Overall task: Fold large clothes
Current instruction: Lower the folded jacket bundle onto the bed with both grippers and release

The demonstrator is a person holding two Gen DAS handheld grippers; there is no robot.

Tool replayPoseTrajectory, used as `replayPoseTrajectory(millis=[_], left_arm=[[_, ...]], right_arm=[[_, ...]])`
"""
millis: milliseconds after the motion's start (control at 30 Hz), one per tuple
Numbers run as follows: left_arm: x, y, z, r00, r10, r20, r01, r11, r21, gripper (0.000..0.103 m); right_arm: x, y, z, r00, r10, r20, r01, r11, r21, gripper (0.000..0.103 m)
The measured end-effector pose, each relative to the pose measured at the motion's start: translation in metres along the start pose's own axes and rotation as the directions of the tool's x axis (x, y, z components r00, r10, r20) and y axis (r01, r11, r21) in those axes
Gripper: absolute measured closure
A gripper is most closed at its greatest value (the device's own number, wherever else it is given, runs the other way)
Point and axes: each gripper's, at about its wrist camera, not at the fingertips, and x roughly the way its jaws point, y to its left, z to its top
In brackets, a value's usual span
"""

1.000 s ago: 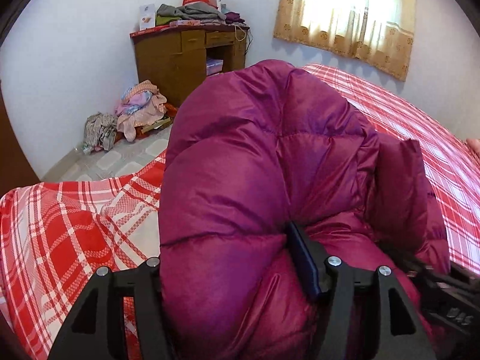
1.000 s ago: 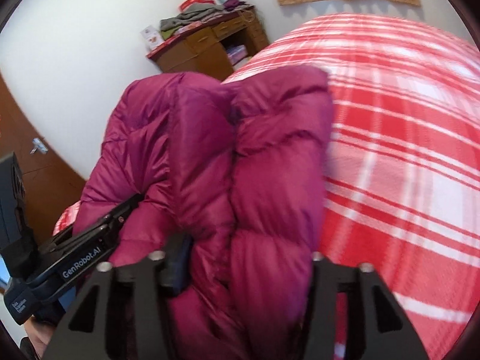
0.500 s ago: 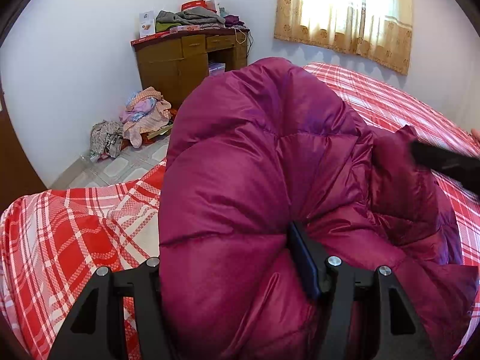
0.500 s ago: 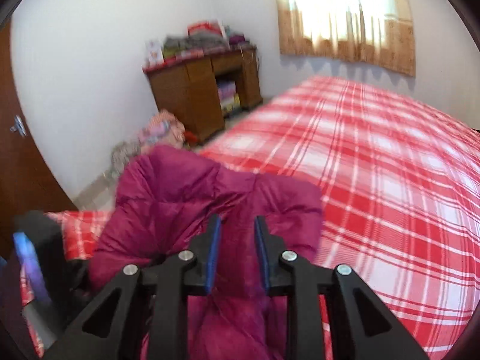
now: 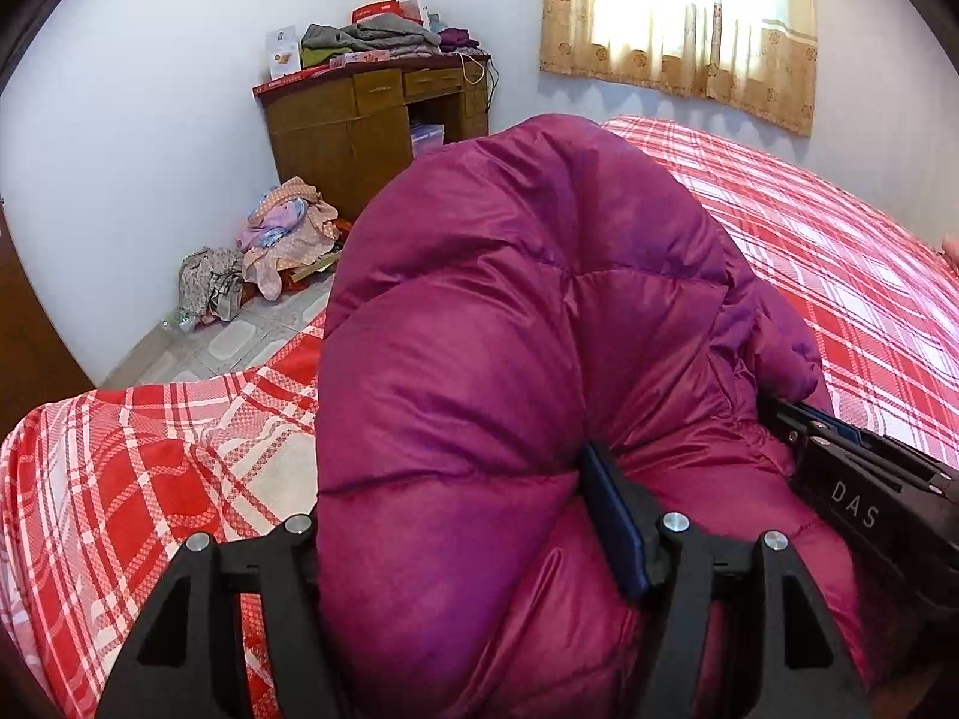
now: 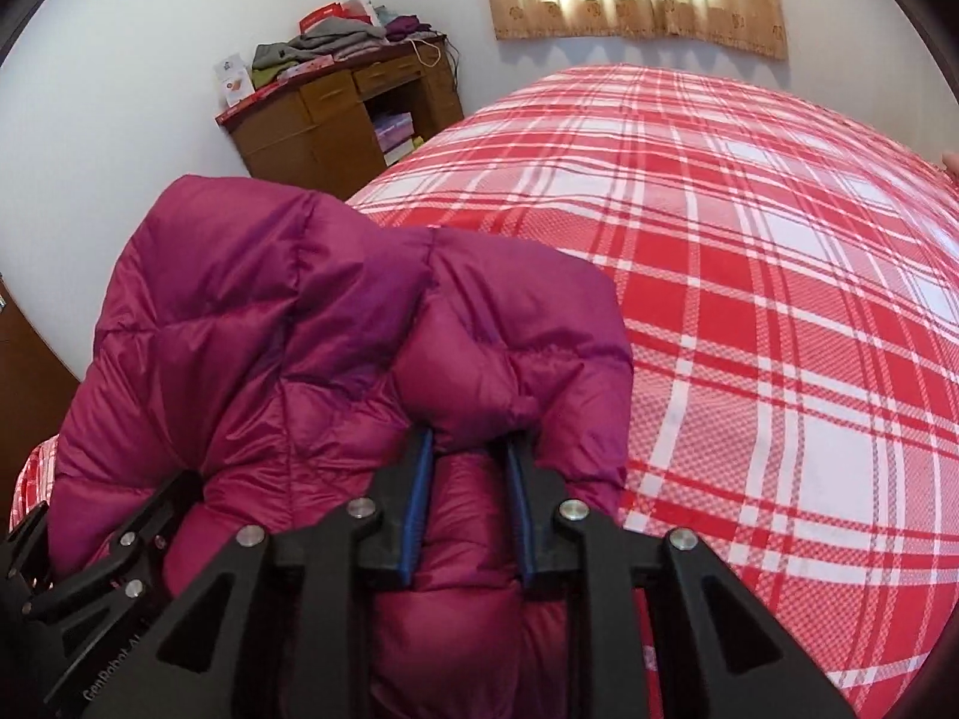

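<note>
A puffy magenta down jacket (image 5: 509,329) is bunched on a red and white plaid bed (image 5: 150,479). My left gripper (image 5: 455,515) is clamped on a thick bulge of the jacket; the padding hides the left finger, and the right fingertip (image 5: 611,515) presses into it. In the right wrist view the jacket (image 6: 270,347) lies at the bed's near left. My right gripper (image 6: 467,455) is shut on a narrow fold of it, with padding squeezed between the blue pads. The right gripper's body shows in the left wrist view (image 5: 863,497), against the jacket's right side.
The plaid bed (image 6: 749,299) stretches far and right. A wooden desk (image 5: 371,120) piled with clothes stands against the far wall. A heap of clothes (image 5: 276,239) lies on the tiled floor beside it. A curtained window (image 5: 689,12) is at the back.
My right gripper let go of its wide grip on the jacket, pulled back with narrowed jaws, and has now shut on a narrow fold. The left gripper kept its hold.
</note>
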Motion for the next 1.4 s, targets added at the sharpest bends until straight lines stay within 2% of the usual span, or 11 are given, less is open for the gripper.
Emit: replayPoseTrajectory(millis=[67,200,233,367,533,667,733,867,1033,1267,1400], left_arm=[[-0.004,0.0,-0.001,1.0,0.0,0.011,0.0,1.0,0.003,0.036],[-0.018,0.016,0.007,0.997,-0.081,-0.015,0.08,0.996,-0.042,0.036],[-0.027,0.024,0.012,0.996,-0.084,0.006,0.084,0.995,-0.059,0.036],[-0.048,0.035,0.044,0.995,-0.006,0.103,0.012,0.998,-0.057,0.036],[-0.003,0.021,0.075,0.998,0.039,0.044,-0.038,0.999,-0.03,0.036],[0.035,0.002,0.07,0.998,0.055,-0.031,-0.055,0.998,0.029,0.036],[0.044,-0.006,0.065,0.996,0.079,-0.033,-0.077,0.995,0.063,0.036],[0.054,-0.005,0.062,0.996,0.075,-0.042,-0.073,0.996,0.057,0.036],[0.063,-0.013,0.063,0.992,0.113,-0.05,-0.108,0.991,0.08,0.036],[0.042,-0.015,0.057,0.989,0.143,-0.041,-0.138,0.984,0.111,0.036],[0.003,-0.003,0.047,0.995,0.09,-0.049,-0.085,0.992,0.089,0.036]], right_arm=[[-0.002,0.002,-0.001,1.0,-0.004,0.003,0.004,1.0,-0.002,0.079],[-0.004,0.002,-0.003,1.0,-0.01,0.014,0.011,1.0,-0.01,0.079],[-0.003,0.001,-0.003,1.0,-0.01,0.014,0.01,1.0,-0.007,0.079],[-0.004,0.001,-0.004,1.0,-0.007,0.018,0.007,1.0,-0.002,0.079],[-0.006,0.0,-0.004,1.0,-0.004,0.025,0.004,1.0,0.004,0.079],[-0.007,-0.002,-0.005,1.0,0.007,0.029,-0.007,1.0,0.017,0.079],[-0.007,-0.004,-0.005,0.999,0.012,0.031,-0.012,1.0,0.025,0.079],[-0.007,-0.005,-0.005,0.999,0.017,0.029,-0.018,0.999,0.035,0.079],[-0.006,-0.005,-0.004,1.0,0.006,0.029,-0.007,0.999,0.035,0.079],[-0.007,-0.001,-0.004,0.999,-0.023,0.029,0.023,1.0,0.008,0.077],[-0.014,0.002,-0.002,0.999,-0.041,0.008,0.041,0.999,-0.023,0.068]])
